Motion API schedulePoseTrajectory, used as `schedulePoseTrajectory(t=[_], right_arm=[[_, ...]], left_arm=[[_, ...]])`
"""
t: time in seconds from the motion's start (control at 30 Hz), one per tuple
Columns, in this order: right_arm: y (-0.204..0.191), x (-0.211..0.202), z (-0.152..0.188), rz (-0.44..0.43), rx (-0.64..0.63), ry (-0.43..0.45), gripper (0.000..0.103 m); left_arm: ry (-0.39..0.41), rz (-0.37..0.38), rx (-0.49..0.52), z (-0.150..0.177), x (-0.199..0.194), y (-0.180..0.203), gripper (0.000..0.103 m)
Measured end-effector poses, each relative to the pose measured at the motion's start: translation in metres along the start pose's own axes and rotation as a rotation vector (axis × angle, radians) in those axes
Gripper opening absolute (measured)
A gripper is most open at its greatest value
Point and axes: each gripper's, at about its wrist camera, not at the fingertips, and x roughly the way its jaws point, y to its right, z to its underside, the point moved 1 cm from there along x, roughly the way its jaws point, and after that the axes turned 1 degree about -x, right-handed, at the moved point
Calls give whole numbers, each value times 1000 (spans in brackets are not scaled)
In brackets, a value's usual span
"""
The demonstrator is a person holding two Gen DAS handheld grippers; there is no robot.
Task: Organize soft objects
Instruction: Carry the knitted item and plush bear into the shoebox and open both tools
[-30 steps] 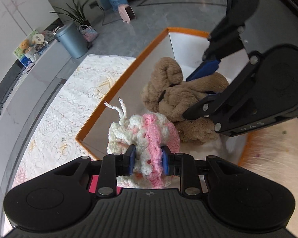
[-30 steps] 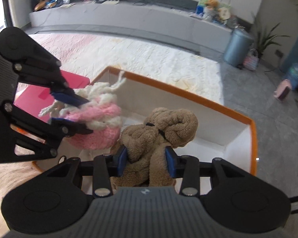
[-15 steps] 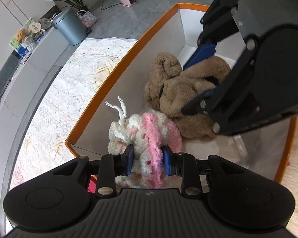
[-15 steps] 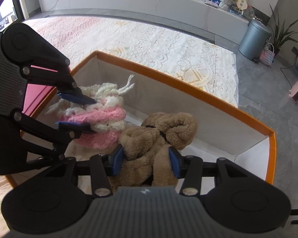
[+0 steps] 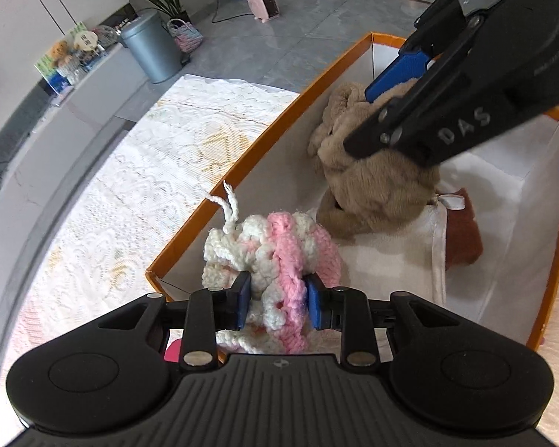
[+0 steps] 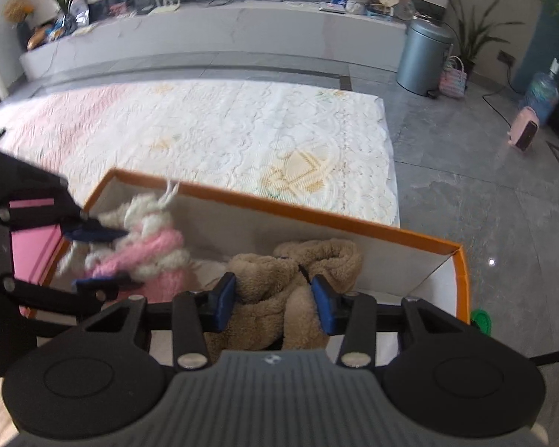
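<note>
My left gripper (image 5: 278,303) is shut on a pink-and-white crocheted piece (image 5: 279,253) and holds it over the near end of an orange-rimmed white box (image 5: 242,164). My right gripper (image 6: 274,307) is shut on a tan plush toy (image 6: 279,290) inside the same box. The plush toy (image 5: 372,186) lies against the box's far wall in the left wrist view, with the right gripper (image 5: 391,74) over it. The crocheted piece (image 6: 145,246) and the left gripper (image 6: 104,257) show at the left of the right wrist view.
A white cloth (image 5: 391,260) and a brown soft item (image 5: 462,231) lie on the box floor. The box (image 6: 316,216) stands on a white lace-covered surface (image 6: 223,130). A pink object (image 6: 29,246) lies left of the box. A grey bin (image 6: 423,59) stands on the floor beyond.
Both grippers have moved deeper over the box with their loads. The plush toy has gone toward the far end, and the brown item and white cloth have come into view.
</note>
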Motion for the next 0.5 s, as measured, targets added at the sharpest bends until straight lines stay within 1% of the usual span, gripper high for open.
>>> schedulePoseTrajectory(t=[0.07,0.2,0.23,0.27,0.33,0.37,0.43,0.5], right_arm=[[5,3,-3,15,2,-18,42],[10,12,-2,7,27,-54,41],[10,14,-1,22,26,-55,39],[10,15,0,43,21,-55,33],[15,22,1,82,31,-74,18],[18,25,2,84,45,-85,19],[26,29,5,72,74,-95,19],[29,28,6,74,88,-96,21]], left_arm=[[-1,7,0,-1,0,-2,34],[0,4,55,-3,5,2,34],[-4,5,62,-3,7,4,34],[-7,6,67,-2,8,5,34],[-15,-2,70,-1,11,7,35],[-21,-12,68,-1,14,9,35],[-31,-29,76,-1,18,10,39],[-37,-19,84,0,18,13,49]])
